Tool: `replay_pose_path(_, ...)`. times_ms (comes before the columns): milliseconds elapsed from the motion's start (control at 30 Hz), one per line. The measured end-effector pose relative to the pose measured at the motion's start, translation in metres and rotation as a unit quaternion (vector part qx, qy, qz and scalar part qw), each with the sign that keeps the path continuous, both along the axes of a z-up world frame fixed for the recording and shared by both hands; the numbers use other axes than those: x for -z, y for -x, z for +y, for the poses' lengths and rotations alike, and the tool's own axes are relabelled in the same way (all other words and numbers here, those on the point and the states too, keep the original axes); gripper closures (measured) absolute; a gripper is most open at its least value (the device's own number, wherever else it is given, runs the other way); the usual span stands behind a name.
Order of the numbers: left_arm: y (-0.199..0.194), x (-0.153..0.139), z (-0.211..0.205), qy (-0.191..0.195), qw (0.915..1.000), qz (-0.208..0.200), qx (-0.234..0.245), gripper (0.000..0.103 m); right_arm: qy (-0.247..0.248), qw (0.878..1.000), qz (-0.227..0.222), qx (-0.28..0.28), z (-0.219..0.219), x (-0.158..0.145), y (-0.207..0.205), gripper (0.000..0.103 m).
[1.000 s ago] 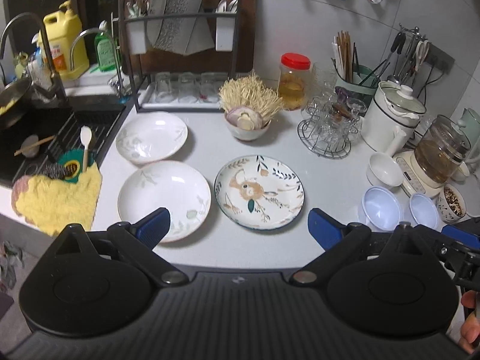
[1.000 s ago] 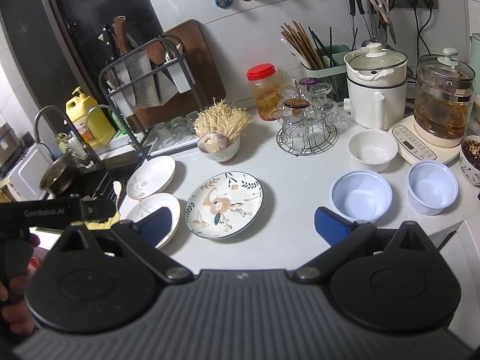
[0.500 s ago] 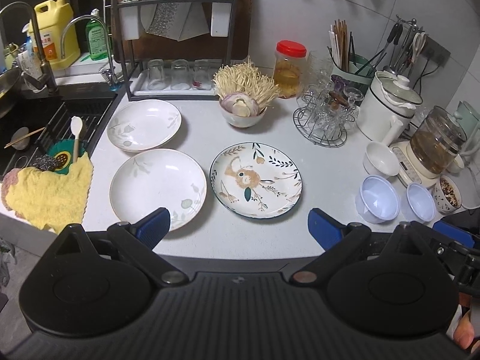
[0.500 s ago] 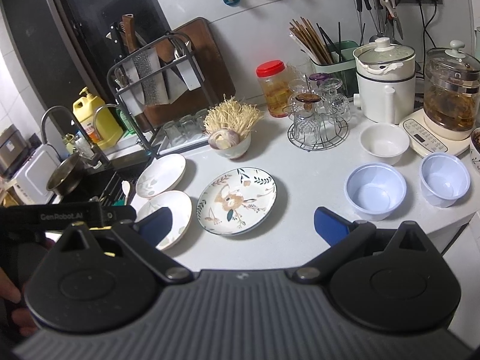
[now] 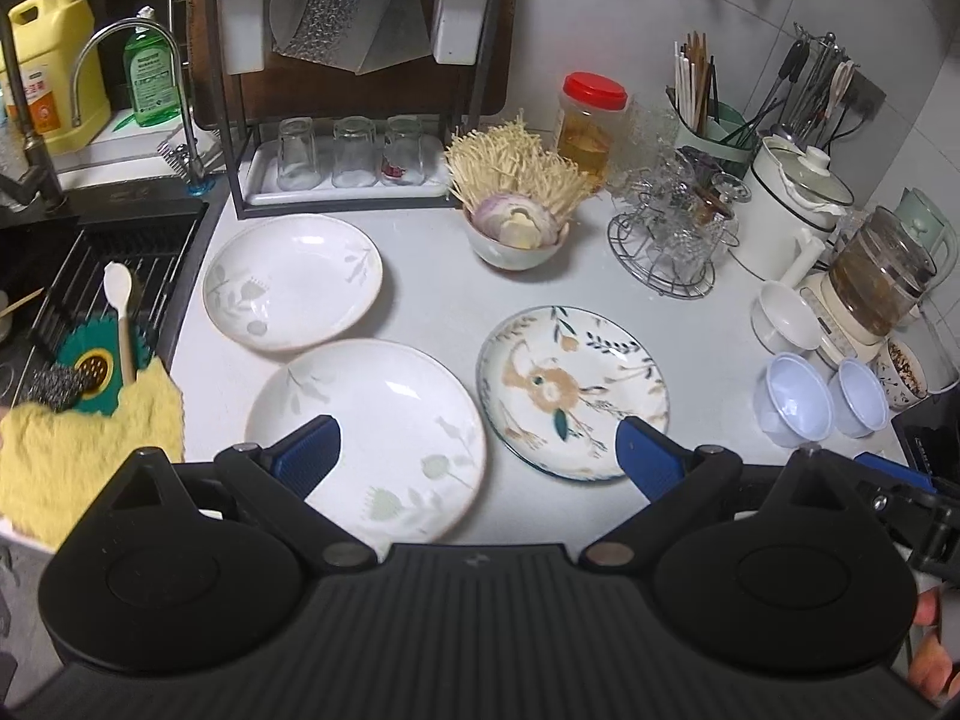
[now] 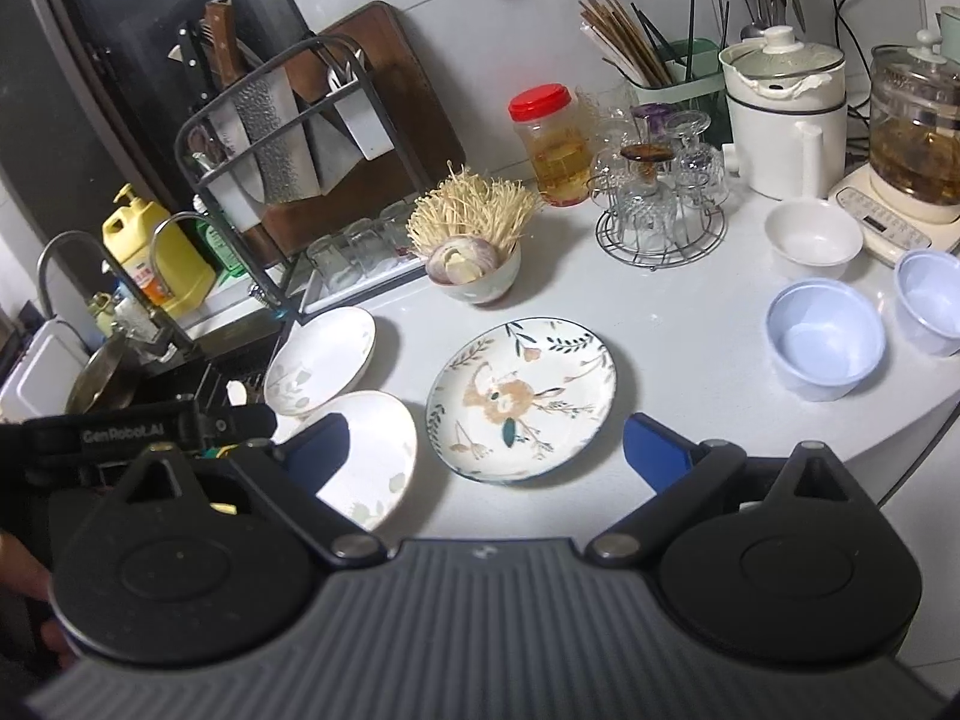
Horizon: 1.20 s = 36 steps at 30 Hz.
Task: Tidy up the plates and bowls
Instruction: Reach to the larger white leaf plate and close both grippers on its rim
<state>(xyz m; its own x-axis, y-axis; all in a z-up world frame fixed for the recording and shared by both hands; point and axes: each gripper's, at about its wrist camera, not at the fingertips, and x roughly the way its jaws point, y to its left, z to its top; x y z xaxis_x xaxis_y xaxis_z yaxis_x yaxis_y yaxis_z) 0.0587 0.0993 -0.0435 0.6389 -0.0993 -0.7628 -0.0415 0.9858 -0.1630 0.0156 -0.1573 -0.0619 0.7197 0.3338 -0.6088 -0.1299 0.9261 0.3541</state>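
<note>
Both tongs have moved closer to the plates.

home kitchen | sink | knife rack | kettle | chopsticks

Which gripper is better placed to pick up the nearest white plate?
Left. The left gripper is open directly over the near white plate; the right gripper sits nearer the floral plate.

Left claw and right claw both hover with fingers spread wide, gripping nothing.
</note>
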Motion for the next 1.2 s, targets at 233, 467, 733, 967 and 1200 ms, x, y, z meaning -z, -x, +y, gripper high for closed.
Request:
replay_pose_path(233, -0.032, 0.02, 0.046, 0.001, 0.9997, 0.01, 0.02, 0.003, -0.009, 0.999, 0.022, 0.026, 0.035, 0.017, -0.026, 0.004)
replay_pose_path(467, -0.058, 0.052, 0.079, -0.012, 0.9975, 0.041, 0.056, 0.003, -0.018, 0.997, 0.062, 0.045, 0.065, 0.046, -0.045, 0.004)
replay_pose_path(733, -0.081, 0.088, 0.109, 0.007, 0.9944, 0.066, 0.082, 0.004, -0.036, 0.991, 0.114, 0.055, 0.088, 0.079, -0.061, 0.018)
replay_pose_path(967, -0.099, 0.119, 0.124, 0.02, 0.9902, 0.093, 0.102, 0.011, -0.059, 0.983, 0.167, 0.049, 0.106, 0.113, -0.074, 0.032)
replay_pose_path(1200, -0.115, 0.148, 0.14, 0.016, 0.9885, 0.114, 0.099, 0.03, -0.062, 0.978, 0.197, 0.03, 0.13, 0.137, -0.091, 0.053)
